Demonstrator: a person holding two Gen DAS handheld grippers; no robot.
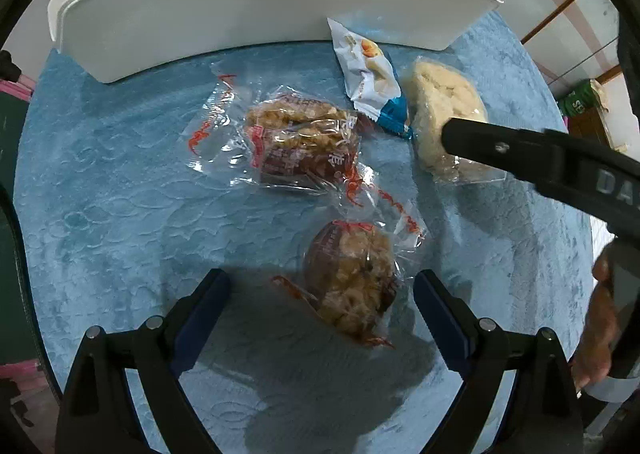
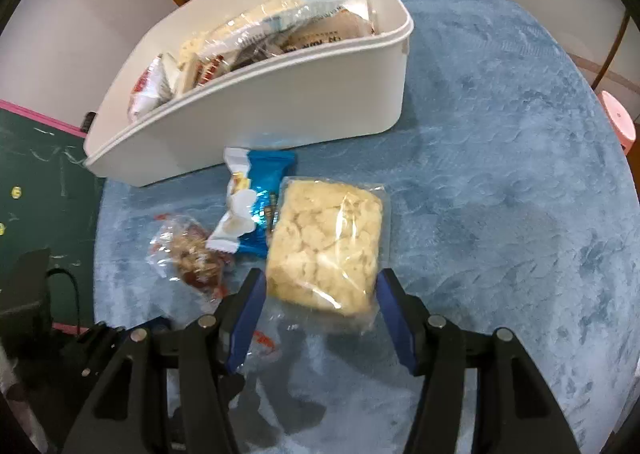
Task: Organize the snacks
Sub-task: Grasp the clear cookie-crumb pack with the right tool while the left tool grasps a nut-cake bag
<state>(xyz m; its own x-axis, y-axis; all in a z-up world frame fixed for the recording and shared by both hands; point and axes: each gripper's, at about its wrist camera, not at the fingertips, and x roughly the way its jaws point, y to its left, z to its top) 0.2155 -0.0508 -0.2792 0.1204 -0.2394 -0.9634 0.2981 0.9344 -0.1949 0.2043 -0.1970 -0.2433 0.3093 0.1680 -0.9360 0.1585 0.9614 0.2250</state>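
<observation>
My left gripper [image 1: 322,282] hangs open over a clear-wrapped brown nut snack [image 1: 352,286], which lies between its fingers without touching either pad. A second snack of that kind [image 1: 304,142] lies farther off, next to a blue-and-white packet [image 1: 368,74]. In the right wrist view, my right gripper [image 2: 320,282] is open, and its blue pads flank the near end of a pale crumbly cake in clear wrap [image 2: 324,246] without clearly pressing on it. One right finger [image 1: 500,146] shows over that cake [image 1: 440,106] in the left wrist view. The white bin [image 2: 280,102] stands behind, holding several packets.
A blue textured cloth [image 2: 500,194] covers the round table, bare to the right of the cake. Off the table's left edge is a green board [image 2: 40,174]; a pink stool [image 2: 620,122] stands at the right. A person's hand [image 1: 600,314] holds the right gripper.
</observation>
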